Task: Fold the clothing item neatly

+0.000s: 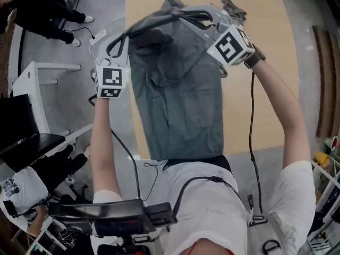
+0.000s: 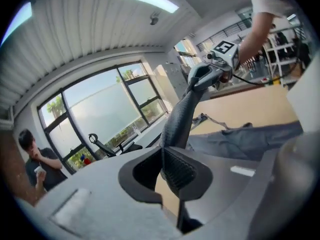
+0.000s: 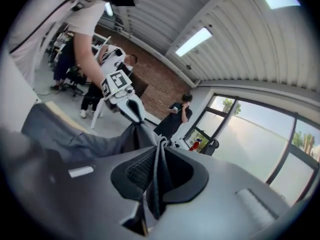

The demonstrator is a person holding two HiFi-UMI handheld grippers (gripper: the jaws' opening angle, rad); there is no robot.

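Observation:
A grey garment (image 1: 178,100) hangs in the air between my two grippers, over the light wooden table (image 1: 265,89). Its lower end drapes down toward the person's body. My left gripper (image 1: 118,41) is shut on one top corner of the cloth, and the right gripper (image 1: 201,21) is shut on the other. In the left gripper view the jaws (image 2: 172,169) pinch a taut band of the grey cloth (image 2: 180,119), which runs to the right gripper (image 2: 220,59). In the right gripper view the jaws (image 3: 155,179) clamp a bunched fold of the garment (image 3: 95,141), and the left gripper (image 3: 122,91) shows beyond it.
A small dark crumpled cloth (image 1: 234,7) lies at the table's far side. A white desk (image 1: 32,78) and a black chair (image 1: 26,142) stand left of the table. A person (image 1: 42,15) sits at the far left. Another person (image 3: 177,114) stands by the windows.

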